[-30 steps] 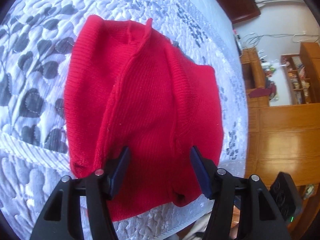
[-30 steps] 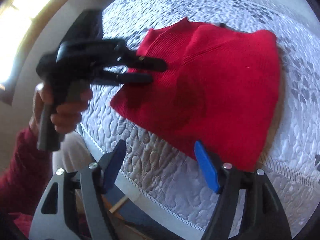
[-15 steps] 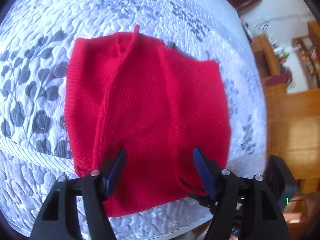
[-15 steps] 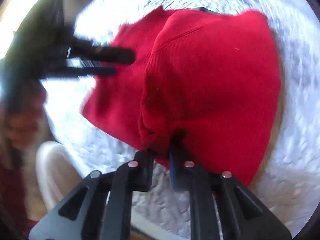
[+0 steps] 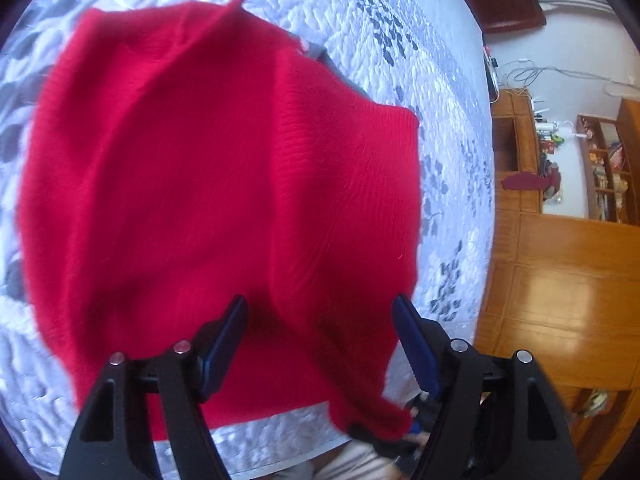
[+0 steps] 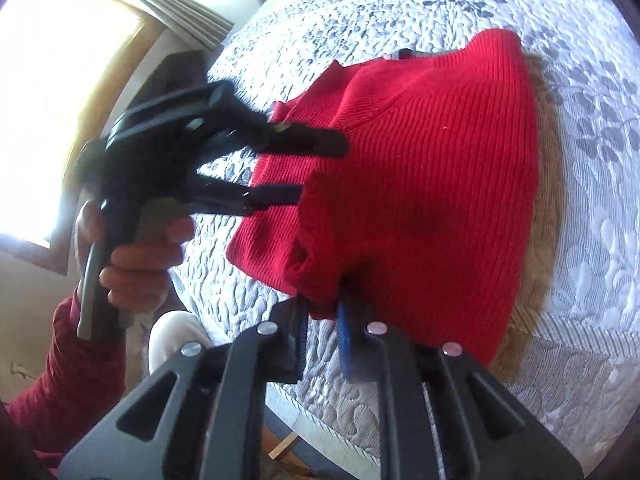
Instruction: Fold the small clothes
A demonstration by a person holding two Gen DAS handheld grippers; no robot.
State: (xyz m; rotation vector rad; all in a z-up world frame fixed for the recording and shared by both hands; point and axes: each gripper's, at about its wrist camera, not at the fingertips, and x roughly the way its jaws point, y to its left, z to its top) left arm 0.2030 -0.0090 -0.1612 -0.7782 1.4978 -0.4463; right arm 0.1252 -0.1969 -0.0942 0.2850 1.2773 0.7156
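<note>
On the white-and-grey quilted bed (image 6: 592, 208) lies a small red ribbed-knit sweater (image 6: 432, 184), partly folded, its near hem overhanging the mattress edge

Soft, light, limp knit; drapes and bunches wherever lifted, stretches under pull, clings a little to the quilt rather than sliding; nothing fragile, though a loose layer can drop out of a shallow pinch

Right gripper (image 6: 320, 320): jaws nearly shut, pinching a bunched corner of the near hem, cloth gathered between the blue pads

Left gripper (image 6: 320, 168), held in a hand (image 6: 136, 264) with a dark red sleeve: jaws wide and just been opening further, set over the sweater's left side, nothing pressed between them; same wide stance in its own view (image 5: 320, 320), red knit beneath and between but not gripped

Best hold, by judgement: the hem or a side seam, where the ribbing is doubled and thicker, both layers taken deep between the pads; second hold at the matching corner on the other side, so the edge lifts level instead of sagging in the middle
</note>
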